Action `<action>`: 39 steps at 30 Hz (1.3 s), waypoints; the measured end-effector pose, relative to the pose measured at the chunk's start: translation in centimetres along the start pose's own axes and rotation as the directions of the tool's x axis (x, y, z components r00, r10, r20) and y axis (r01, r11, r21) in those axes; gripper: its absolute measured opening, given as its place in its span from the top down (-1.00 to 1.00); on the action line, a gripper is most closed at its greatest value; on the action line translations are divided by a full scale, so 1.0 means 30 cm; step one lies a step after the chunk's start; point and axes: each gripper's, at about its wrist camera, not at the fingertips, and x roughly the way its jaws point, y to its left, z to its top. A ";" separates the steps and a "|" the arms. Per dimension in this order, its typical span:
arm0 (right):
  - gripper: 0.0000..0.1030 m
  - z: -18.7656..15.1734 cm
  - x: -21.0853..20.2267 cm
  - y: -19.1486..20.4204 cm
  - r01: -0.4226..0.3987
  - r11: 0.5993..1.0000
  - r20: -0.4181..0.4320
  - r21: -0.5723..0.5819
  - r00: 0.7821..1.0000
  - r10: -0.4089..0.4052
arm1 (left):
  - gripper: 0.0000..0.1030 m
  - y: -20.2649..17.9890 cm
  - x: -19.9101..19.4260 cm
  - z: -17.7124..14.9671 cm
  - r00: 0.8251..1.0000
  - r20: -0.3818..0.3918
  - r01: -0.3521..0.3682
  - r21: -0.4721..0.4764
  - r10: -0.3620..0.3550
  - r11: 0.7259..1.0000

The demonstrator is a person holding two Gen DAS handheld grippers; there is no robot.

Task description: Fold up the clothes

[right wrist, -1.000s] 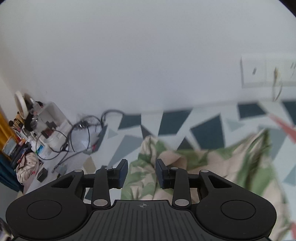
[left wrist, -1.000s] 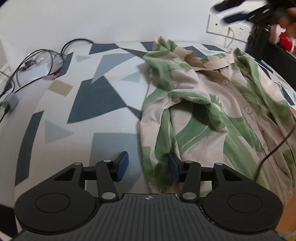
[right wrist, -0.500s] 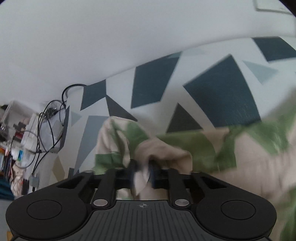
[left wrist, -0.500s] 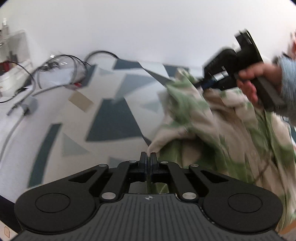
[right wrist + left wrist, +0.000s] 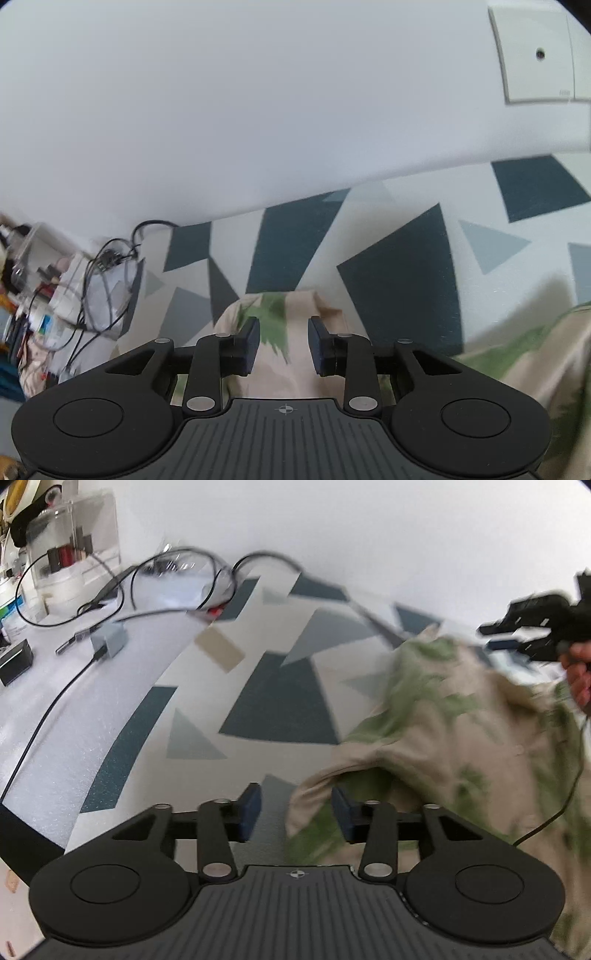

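The green-and-beige leaf-print shirt [image 5: 461,738] lies rumpled on the geometric-patterned surface [image 5: 280,709], with a loose flap doubled over near the left claw [image 5: 295,814], so it looks only partly folded at most, with no neat stack showing. Both the left claw and the right claw [image 5: 283,345] stand apart, gripping nothing, each just above a shirt edge. Squaring and further folds seem left; cables [image 5: 122,587] lie well apart.
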 end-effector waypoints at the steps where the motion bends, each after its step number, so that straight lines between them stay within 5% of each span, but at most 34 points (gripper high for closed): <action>1: 0.47 -0.007 -0.021 -0.004 -0.011 1.000 0.001 -0.011 1.000 0.011 | -0.12 -0.005 -0.024 -0.004 1.000 0.005 0.031 -0.014 -0.031 0.999; 5: 0.48 -0.130 -0.058 0.060 -0.139 0.984 -0.150 -0.113 0.981 0.122 | -0.14 -0.061 -0.055 -0.047 0.982 -0.068 0.174 -0.017 -0.175 0.985; 10: 0.48 -0.319 -0.067 0.169 -0.316 0.923 -0.406 -0.218 0.890 0.209 | -0.14 -0.169 -0.013 -0.177 0.976 -0.194 0.129 0.175 -0.094 0.976; 13: 0.48 -0.447 -0.064 0.225 -0.340 0.899 -0.516 -0.276 0.841 0.160 | -0.14 -0.181 -0.004 -0.230 0.971 -0.215 0.144 0.202 -0.100 0.969; 16: 0.46 -0.531 -0.062 0.248 -0.262 0.911 -0.538 -0.319 0.841 0.054 | -0.01 -0.171 -0.008 -0.250 0.975 -0.191 0.154 0.215 -0.113 0.964; 20: 0.48 -0.577 -0.097 0.265 -0.218 0.941 -0.500 -0.261 0.864 0.061 | 0.74 -0.119 -0.022 -0.246 0.975 -0.161 0.178 0.158 -0.152 0.971; 21: 0.72 -0.588 -0.105 0.276 -0.216 0.942 -0.495 -0.258 0.867 0.064 | 0.84 -0.104 -0.028 -0.244 0.973 -0.156 0.193 0.137 -0.171 0.972; 22: 0.97 -0.599 -0.114 0.290 -0.209 0.941 -0.489 -0.265 0.871 0.055 | 0.85 -0.089 -0.037 -0.242 0.971 -0.148 0.208 0.118 -0.190 0.971; 27: 0.97 -0.617 -0.171 0.322 -0.181 0.954 -0.424 -0.240 0.903 0.064 | 0.92 -0.034 -0.084 -0.239 0.962 -0.101 0.263 0.071 -0.256 0.962; 29: 0.82 -0.621 -0.181 0.324 -0.136 0.961 -0.385 -0.239 0.922 0.035 | 0.92 -0.011 -0.091 -0.238 0.958 -0.092 0.276 0.048 -0.271 0.960; 31: 0.34 -0.642 -0.185 0.317 -0.073 0.964 -0.363 -0.256 0.932 -0.026 | 0.92 0.007 -0.093 -0.238 0.953 -0.086 0.293 0.025 -0.290 0.956; 35: 0.31 -0.709 -0.173 0.295 -0.050 0.971 -0.356 -0.234 0.934 -0.038 | 0.92 0.012 -0.112 -0.242 0.943 -0.070 0.327 0.025 -0.324 0.945; 36: 0.47 -0.722 -0.172 0.297 -0.047 0.973 -0.351 -0.225 0.936 -0.036 | 0.92 0.010 -0.121 -0.242 0.940 -0.066 0.336 0.030 -0.334 0.941; 37: 0.98 -0.732 -0.169 0.300 -0.041 0.976 -0.351 -0.215 0.936 -0.038 | 0.92 0.009 -0.131 -0.241 0.937 -0.061 0.347 0.035 -0.344 0.937; 39: 0.97 -0.735 -0.179 0.305 -0.065 0.983 -0.358 -0.172 0.934 -0.001 | 0.92 0.014 -0.154 -0.232 0.931 -0.048 0.365 0.044 -0.363 0.930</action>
